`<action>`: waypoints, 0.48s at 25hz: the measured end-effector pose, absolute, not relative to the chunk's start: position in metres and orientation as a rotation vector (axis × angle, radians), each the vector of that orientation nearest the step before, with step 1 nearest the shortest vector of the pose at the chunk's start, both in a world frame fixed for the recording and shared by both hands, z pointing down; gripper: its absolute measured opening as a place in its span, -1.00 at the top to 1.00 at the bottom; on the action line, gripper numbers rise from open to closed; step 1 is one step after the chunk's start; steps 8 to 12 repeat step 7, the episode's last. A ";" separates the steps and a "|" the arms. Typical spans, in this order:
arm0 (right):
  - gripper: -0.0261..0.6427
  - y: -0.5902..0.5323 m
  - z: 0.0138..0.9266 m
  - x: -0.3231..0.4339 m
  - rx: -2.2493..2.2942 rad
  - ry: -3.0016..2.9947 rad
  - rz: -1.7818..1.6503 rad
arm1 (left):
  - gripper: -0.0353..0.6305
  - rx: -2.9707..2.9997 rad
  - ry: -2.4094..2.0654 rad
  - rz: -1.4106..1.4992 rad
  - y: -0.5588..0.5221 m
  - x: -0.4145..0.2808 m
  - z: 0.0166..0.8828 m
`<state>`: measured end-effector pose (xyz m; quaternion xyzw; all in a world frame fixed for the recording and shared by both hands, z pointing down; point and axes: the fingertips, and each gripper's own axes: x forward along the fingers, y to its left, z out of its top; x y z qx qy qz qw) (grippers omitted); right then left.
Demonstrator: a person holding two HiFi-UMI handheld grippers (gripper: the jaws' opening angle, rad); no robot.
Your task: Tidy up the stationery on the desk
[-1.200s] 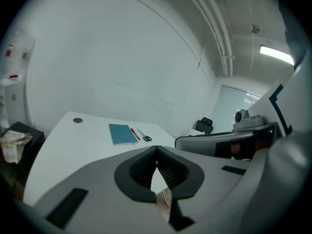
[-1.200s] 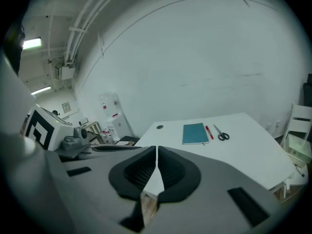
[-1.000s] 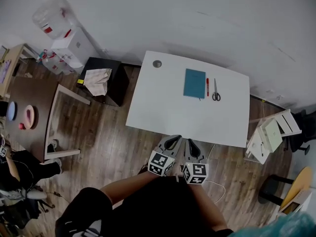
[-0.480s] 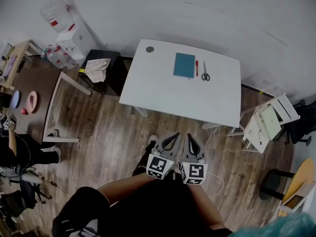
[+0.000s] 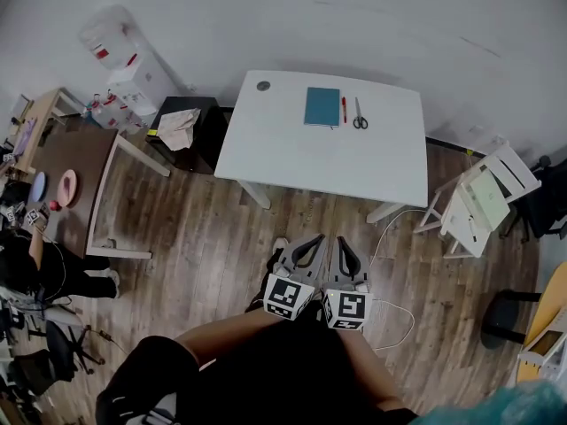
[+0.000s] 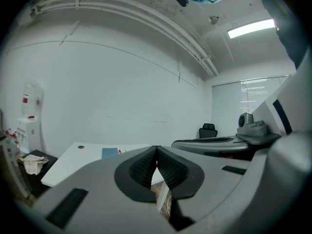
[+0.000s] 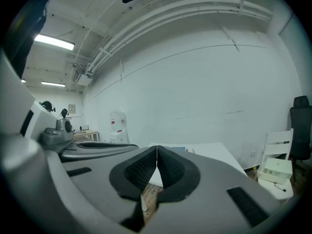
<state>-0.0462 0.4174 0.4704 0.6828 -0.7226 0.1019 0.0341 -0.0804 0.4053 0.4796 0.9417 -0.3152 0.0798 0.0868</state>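
1. The left gripper and the right gripper are held side by side at the lower centre of the head view. Both pairs of jaws are clenched shut, with nothing caught between them.
2. The stationery is lined up along the far edge of the white desk, at the upper centre of the frame. A teal notebook lies at the left, a red pen just beside it, and scissors at the right.
3. All three lie well apart from the fingertips, straight up the frame, with wooden floor and bare desktop between.
4. The pen and scissors are laid lengthwise up the frame, roughly in line with both grippers.
5. The notebook is judged nearer the left gripper, the pen and scissors nearer the right.
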 end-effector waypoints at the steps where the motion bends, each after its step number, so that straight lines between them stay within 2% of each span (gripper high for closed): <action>1: 0.83 0.421 0.470 -0.043 2.112 -2.213 0.311 | 0.86 2.809 -0.929 0.236 0.409 -0.078 0.479; 12: 0.83 0.431 0.466 -0.034 2.135 -2.188 0.301 | 0.86 2.833 -0.889 0.234 0.419 -0.067 0.474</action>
